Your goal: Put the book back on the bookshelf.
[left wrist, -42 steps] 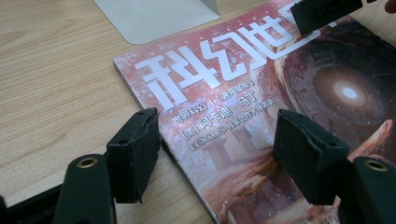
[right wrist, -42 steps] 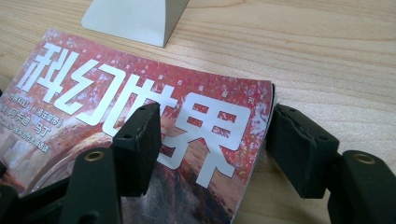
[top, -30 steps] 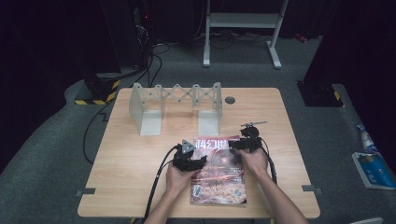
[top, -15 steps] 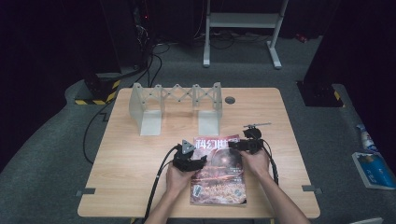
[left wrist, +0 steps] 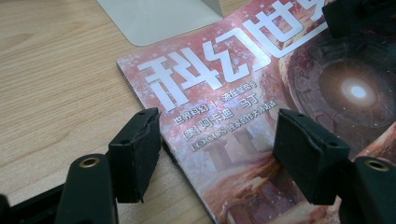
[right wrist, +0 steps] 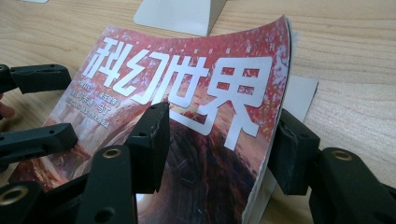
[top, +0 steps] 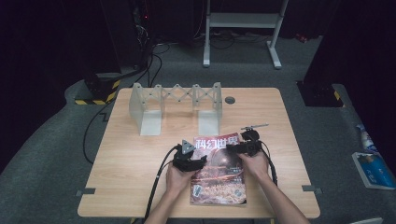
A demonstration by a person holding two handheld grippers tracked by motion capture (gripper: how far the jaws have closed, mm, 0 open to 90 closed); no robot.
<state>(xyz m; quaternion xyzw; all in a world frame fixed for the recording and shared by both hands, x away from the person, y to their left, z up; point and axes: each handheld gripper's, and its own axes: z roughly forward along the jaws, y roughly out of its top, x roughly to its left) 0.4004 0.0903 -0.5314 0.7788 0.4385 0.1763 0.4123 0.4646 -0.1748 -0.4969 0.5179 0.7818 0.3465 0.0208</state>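
A red magazine (top: 217,175) with large white characters lies flat near the table's front edge. My left gripper (top: 198,161) sits at its left spine edge. In the left gripper view the magazine (left wrist: 219,79) edge runs between the jaws of this gripper (left wrist: 217,140), which is open: one pad over bare wood, one above the cover. My right gripper (top: 233,148) is at the upper right corner. In the right gripper view its jaws (right wrist: 222,135) straddle the magazine's (right wrist: 187,84) bowed right edge. They have just been closing and stand apart.
A white expanding rack (top: 177,105) with two flat feet stands just behind the magazine. A thin pen-like rod (top: 254,126) lies right of the rack. A dark round grommet (top: 229,100) sits at the back. Black cables trail off the front edge.
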